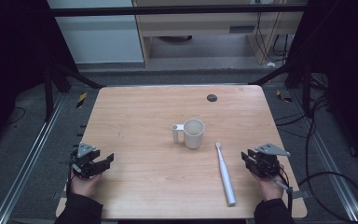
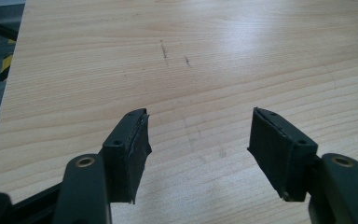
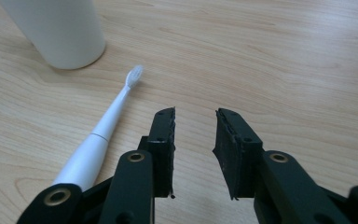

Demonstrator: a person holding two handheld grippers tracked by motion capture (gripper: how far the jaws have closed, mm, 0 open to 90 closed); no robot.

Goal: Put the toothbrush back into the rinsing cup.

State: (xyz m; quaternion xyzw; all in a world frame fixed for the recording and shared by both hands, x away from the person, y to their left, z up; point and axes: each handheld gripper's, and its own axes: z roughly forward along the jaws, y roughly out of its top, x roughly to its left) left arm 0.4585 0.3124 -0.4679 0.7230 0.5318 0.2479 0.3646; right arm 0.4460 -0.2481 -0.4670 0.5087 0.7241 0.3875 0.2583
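Note:
A white cup [image 1: 193,133] with a side tube handle stands upright near the middle of the wooden table [image 1: 135,112]. A white electric toothbrush [image 1: 225,173] lies flat to its right, brush head toward the cup. My right gripper [image 1: 247,158] rests just right of the toothbrush, open and holding nothing. In the right gripper view the toothbrush [image 3: 103,127] lies left of the jaws [image 3: 195,114], its head near the cup [image 3: 58,30]. My left gripper [image 1: 109,158] sits at the table's left front, open wide over bare wood [image 2: 200,114].
A small dark round disc [image 1: 211,97] lies near the table's far edge. Black frame bars and cables surround the table on the floor. A pale cabinet stands beyond the far edge.

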